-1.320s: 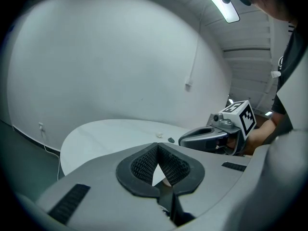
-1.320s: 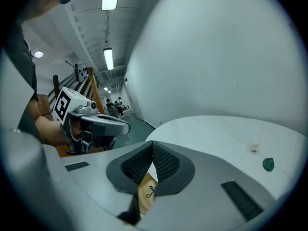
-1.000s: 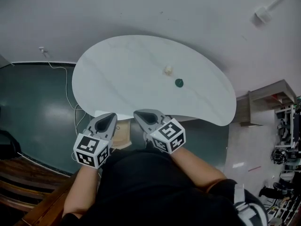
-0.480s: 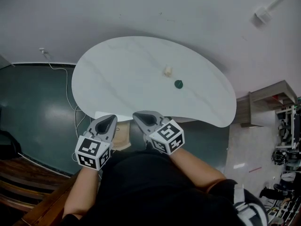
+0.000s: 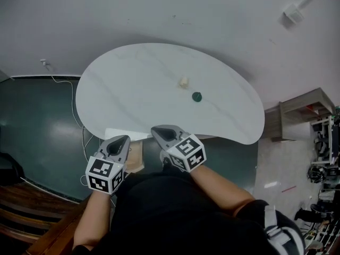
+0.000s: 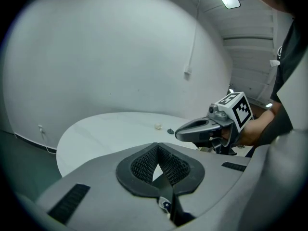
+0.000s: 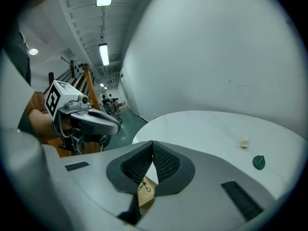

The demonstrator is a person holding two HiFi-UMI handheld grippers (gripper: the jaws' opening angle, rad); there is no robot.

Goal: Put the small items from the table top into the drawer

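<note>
At the near edge of the white, kidney-shaped surface (image 5: pixel 122 89), both grippers hover side by side, pointing across it and slightly down. The left gripper (image 5: pixel 121 141) has its jaws together with nothing between them, and so does the right gripper (image 5: pixel 161 130). Most of the surface lies bare. Past its middle sit a cream item (image 5: pixel 184 82) and, near it but not touching, a green item (image 5: pixel 197 96). Under the near edge the drawer (image 5: pixel 136 155) stands open. Each gripper's cube bears black-and-white square markers.

no legible txt, no labels, no nos.
</note>
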